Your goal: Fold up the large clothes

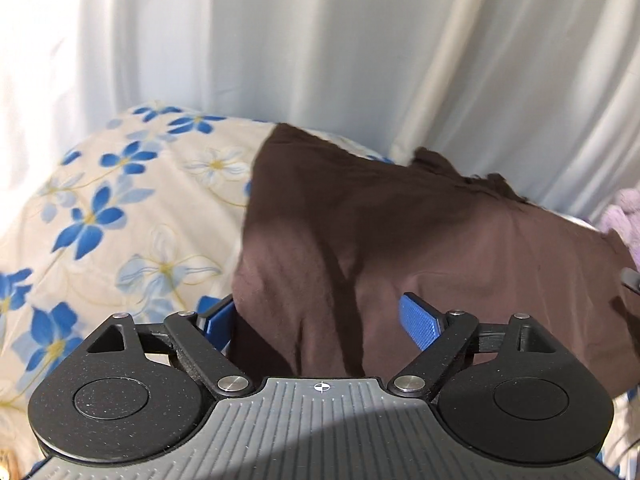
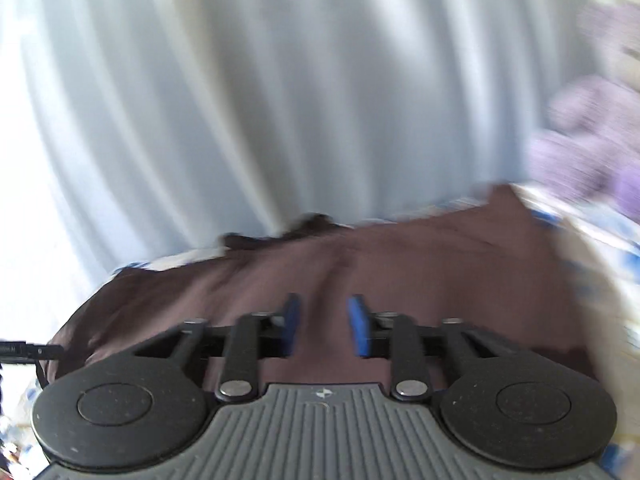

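A large brown garment [image 1: 400,232] lies spread over a floral bed cover [image 1: 120,208]. My left gripper [image 1: 318,304] stands wide open over the garment's near edge. A raised fold of the cloth lies loosely between its blue pads [image 1: 420,320], which do not press on it. The right wrist view is blurred. There my right gripper [image 2: 325,300] has its blue pads [image 2: 358,328] close together, with the brown garment [image 2: 400,264] filling the narrow gap. Creases in the cloth run toward that gap, so it appears pinched.
Pale curtains [image 1: 320,40] hang right behind the bed. A lilac plush item [image 1: 624,216] sits at the right edge, also seen as the lilac plush [image 2: 592,136] in the right wrist view. The floral cover is bare to the left of the garment.
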Motion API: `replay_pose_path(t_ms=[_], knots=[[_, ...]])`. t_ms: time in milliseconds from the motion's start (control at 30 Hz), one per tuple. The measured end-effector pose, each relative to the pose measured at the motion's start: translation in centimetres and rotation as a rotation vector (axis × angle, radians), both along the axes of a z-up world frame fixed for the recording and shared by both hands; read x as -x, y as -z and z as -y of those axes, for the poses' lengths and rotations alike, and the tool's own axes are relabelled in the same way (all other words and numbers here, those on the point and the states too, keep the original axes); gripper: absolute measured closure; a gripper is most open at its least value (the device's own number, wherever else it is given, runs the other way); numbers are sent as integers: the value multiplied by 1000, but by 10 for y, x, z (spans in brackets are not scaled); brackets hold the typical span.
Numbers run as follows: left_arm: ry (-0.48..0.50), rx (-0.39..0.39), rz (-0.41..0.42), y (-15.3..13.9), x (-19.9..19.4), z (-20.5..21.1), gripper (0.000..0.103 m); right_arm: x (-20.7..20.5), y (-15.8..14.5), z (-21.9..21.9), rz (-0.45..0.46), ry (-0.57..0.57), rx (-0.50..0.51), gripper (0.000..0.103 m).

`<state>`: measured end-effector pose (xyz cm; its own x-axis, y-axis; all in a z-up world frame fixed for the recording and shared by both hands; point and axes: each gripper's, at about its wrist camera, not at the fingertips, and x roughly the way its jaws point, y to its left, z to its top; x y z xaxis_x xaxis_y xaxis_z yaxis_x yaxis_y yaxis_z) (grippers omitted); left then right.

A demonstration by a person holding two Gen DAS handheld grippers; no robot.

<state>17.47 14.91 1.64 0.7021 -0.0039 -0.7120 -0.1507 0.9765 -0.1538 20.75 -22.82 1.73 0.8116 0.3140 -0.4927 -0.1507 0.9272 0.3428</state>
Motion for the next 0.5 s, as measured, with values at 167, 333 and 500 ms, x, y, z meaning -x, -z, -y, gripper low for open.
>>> replay_pose_path(t_ms=[167,333,500], knots=[[-132,8,100,-16,22,-31,14,-39,23,-46,-7,-34,16,89],[-33,55,156,-16,-5,-5,10,-58,47,-71,-55,11,90,95],[74,110,190,12,-70,73,7,-74,55,-93,-41,91,221,103]])
